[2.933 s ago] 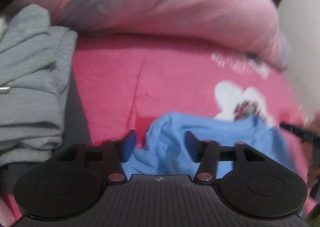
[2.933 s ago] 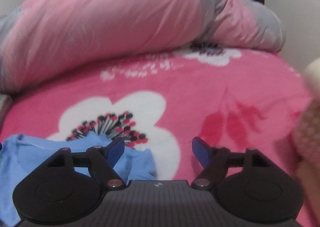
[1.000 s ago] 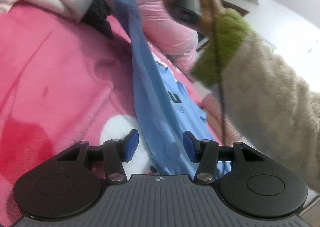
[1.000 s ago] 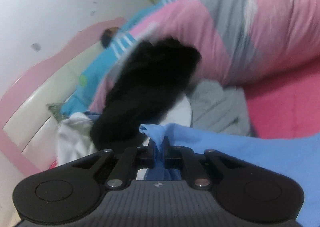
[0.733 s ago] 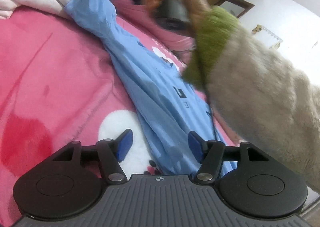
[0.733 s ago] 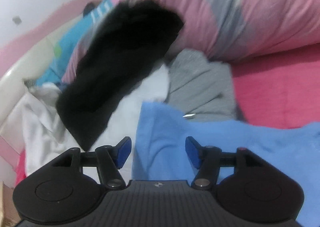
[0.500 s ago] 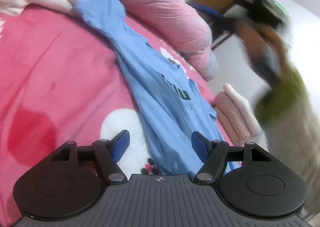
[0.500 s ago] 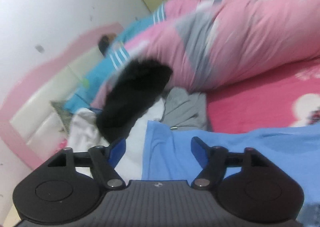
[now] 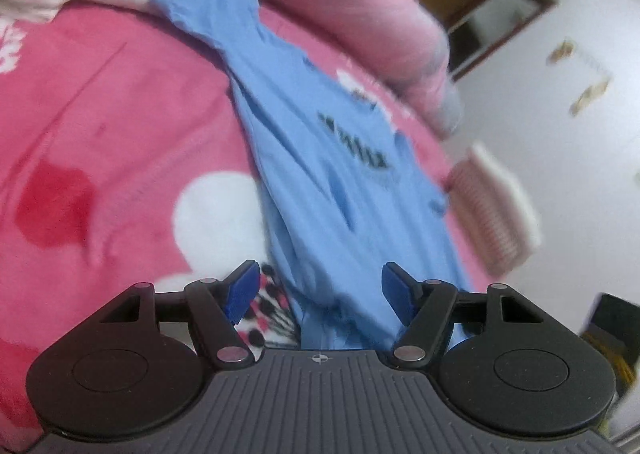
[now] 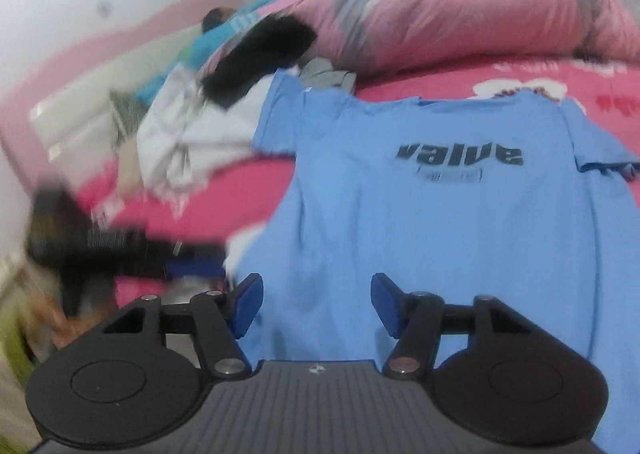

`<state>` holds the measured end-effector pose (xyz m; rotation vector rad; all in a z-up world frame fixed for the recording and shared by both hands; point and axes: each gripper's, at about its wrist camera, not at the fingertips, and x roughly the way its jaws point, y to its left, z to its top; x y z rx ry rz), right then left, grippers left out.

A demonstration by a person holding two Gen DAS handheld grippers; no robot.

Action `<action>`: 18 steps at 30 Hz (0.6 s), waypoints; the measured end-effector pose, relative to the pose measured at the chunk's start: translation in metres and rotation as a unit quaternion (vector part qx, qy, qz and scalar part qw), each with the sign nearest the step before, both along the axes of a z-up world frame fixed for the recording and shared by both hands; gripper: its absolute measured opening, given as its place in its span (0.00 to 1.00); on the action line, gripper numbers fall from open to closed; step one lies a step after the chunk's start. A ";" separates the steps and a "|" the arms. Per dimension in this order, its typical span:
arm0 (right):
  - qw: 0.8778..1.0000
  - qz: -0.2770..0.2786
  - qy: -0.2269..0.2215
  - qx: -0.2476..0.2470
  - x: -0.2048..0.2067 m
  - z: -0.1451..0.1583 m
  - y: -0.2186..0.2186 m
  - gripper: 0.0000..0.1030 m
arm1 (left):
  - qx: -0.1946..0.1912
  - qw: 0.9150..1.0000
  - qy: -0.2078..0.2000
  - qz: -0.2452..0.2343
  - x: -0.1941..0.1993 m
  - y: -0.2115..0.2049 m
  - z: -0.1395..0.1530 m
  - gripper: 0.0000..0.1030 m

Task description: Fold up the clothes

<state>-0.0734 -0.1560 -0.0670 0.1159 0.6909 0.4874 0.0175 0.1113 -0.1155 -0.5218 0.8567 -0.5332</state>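
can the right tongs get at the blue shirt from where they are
Probably yes. The right tongs are open and hover just over the blue shirt, which lies spread on the pink blanket with nothing between them.

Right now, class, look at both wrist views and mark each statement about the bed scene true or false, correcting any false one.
1. The shirt is blue. True.
2. The shirt lies print side down. False: the black word "valve" faces up.
3. The right tool is shut on the shirt. False: its jaws stand open, with shirt fabric showing between them.
4. The left tool is open. True.
5. One sleeve lies over the white clothes. True.
6. The blanket under the shirt is green. False: it is pink with white flowers.
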 end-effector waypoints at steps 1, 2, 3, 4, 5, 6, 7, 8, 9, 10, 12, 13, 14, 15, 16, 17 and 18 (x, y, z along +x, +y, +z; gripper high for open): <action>1.000 0.009 -0.009 -0.019 -0.007 -0.006 0.009 0.57 | 0.024 1.000 -0.006 -0.002 -0.003 -0.007 0.001 0.60; 0.999 0.016 -0.015 -0.040 -0.013 -0.013 0.016 0.52 | 0.049 0.999 -0.014 -0.003 -0.006 -0.015 0.002 0.48; 0.998 0.019 -0.016 -0.059 -0.018 -0.019 0.020 0.35 | 0.071 0.997 -0.022 -0.002 -0.009 -0.019 0.003 0.41; 0.997 0.015 -0.011 -0.071 -0.019 -0.024 0.020 0.25 | 0.089 0.996 -0.026 0.002 -0.011 -0.022 0.003 0.29; 0.998 0.002 -0.004 -0.070 -0.019 -0.028 0.014 0.11 | 0.096 0.995 -0.028 0.011 -0.012 -0.020 0.005 0.18; 0.998 -0.014 0.000 -0.056 -0.019 -0.029 0.005 0.08 | 0.099 0.994 -0.028 0.021 -0.014 -0.017 0.006 0.14; 0.999 -0.034 0.004 -0.040 -0.019 -0.029 -0.006 0.07 | 0.101 0.994 -0.029 0.035 -0.016 -0.011 0.008 0.10; 0.998 -0.060 0.006 -0.024 -0.018 -0.028 -0.019 0.05 | 0.104 0.993 -0.030 0.050 -0.017 -0.004 0.010 0.09; 0.996 -0.083 0.010 -0.003 -0.017 -0.028 -0.033 0.05 | 0.106 0.992 -0.031 0.064 -0.019 0.003 0.011 0.09; 0.994 -0.101 0.018 0.026 -0.016 -0.029 -0.047 0.05 | 0.108 0.991 -0.033 0.078 -0.021 0.011 0.013 0.09; 0.987 -0.137 0.035 0.075 -0.013 -0.033 -0.074 0.05 | 0.097 0.991 -0.034 0.086 -0.027 0.024 0.016 0.09; 0.983 -0.156 0.042 0.088 -0.012 -0.036 -0.083 0.05 | 0.092 0.992 -0.040 0.080 -0.032 0.025 0.019 0.10; 0.978 -0.175 0.050 0.100 -0.011 -0.040 -0.092 0.05 | 0.088 0.992 -0.049 0.069 -0.037 0.025 0.022 0.15; 0.973 -0.191 0.058 0.114 -0.010 -0.043 -0.101 0.05 | 0.091 0.992 -0.060 0.057 -0.041 0.020 0.025 0.20; 0.968 -0.204 0.066 0.134 -0.010 -0.046 -0.109 0.05 | 0.105 0.991 -0.076 0.038 -0.045 0.010 0.028 0.33; 0.961 -0.214 0.072 0.161 -0.011 -0.048 -0.116 0.05 | 0.121 0.988 -0.095 0.018 -0.049 -0.001 0.030 0.43; 0.956 -0.222 0.072 0.175 -0.012 -0.049 -0.121 0.07 | 0.143 0.983 -0.115 -0.004 -0.054 -0.014 0.031 0.45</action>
